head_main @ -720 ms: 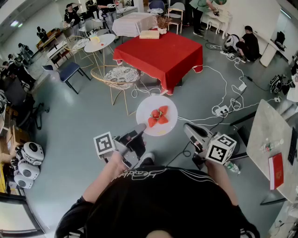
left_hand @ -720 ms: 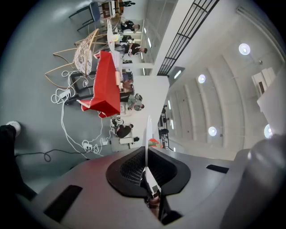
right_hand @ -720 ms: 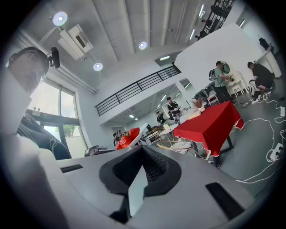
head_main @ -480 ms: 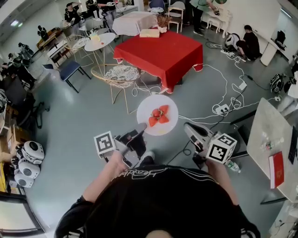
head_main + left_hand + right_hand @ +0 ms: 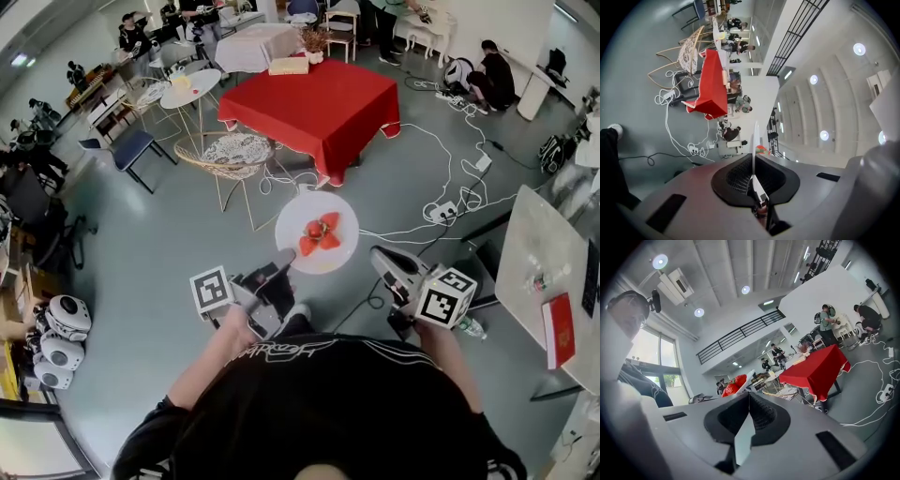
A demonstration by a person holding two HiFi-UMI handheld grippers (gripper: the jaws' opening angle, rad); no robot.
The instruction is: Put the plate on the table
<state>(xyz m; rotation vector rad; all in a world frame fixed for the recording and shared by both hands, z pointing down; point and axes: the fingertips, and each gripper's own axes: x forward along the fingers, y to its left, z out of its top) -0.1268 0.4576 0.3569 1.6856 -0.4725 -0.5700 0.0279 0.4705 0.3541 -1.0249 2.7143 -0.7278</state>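
1. Your left gripper (image 5: 280, 262) is clamped on the near rim of the plate (image 5: 314, 204), holding it level so the strawberries (image 5: 319, 234) don't slide.
2. Your right gripper (image 5: 379, 256) hovers beside it, jaws together and empty.
3. The plate hangs over the floor, well short of the red counter (image 5: 319, 98).

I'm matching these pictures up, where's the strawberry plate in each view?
Head view: plate at centre, its near rim in the left gripper.
Left gripper view: plate edge-on, lower middle, clamped between the jaws.
Right gripper view: plate near centre, just above the jaws.
Shared landmark: red-clothed table.
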